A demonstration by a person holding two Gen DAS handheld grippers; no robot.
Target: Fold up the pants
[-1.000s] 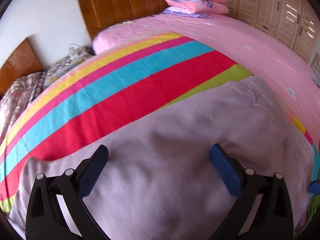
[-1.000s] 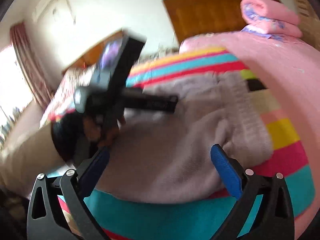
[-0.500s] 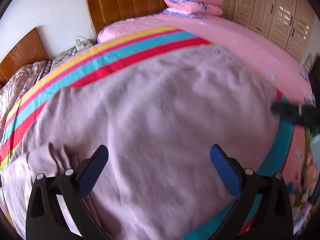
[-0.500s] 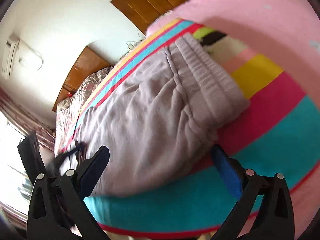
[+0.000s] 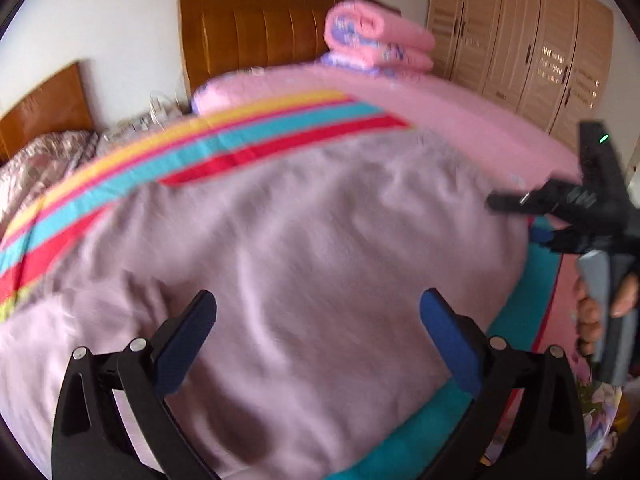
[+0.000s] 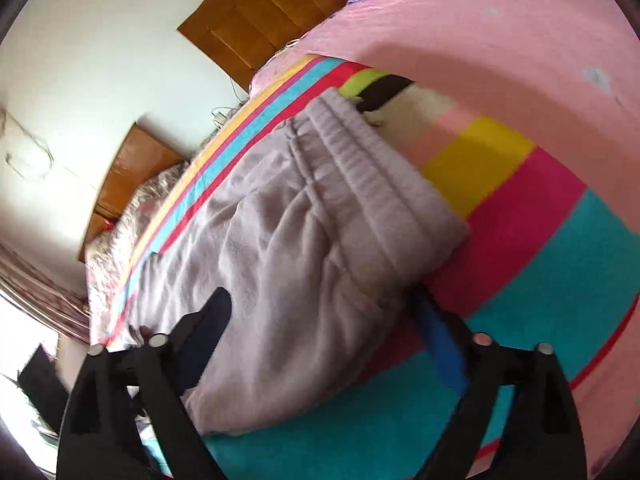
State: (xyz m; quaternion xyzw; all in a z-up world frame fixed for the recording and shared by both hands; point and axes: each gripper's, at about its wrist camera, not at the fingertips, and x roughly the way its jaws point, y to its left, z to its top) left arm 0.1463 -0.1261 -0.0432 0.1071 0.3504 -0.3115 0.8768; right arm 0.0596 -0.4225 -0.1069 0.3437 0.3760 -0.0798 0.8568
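Pants (image 6: 296, 240), mauve, lie spread on striped blanket (image 6: 532, 264) across bed (image 5: 460, 120); ribbed waistband (image 6: 372, 168) toward bed's pink side. Right gripper (image 6: 324, 316) straddles pants' near edge, jaws closing, pads not yet pressing cloth. Left gripper (image 5: 318, 312) hovers over fabric, jaws wide apart, empty. Folded pink quilt (image 5: 376, 40) by headboard (image 5: 256, 32).
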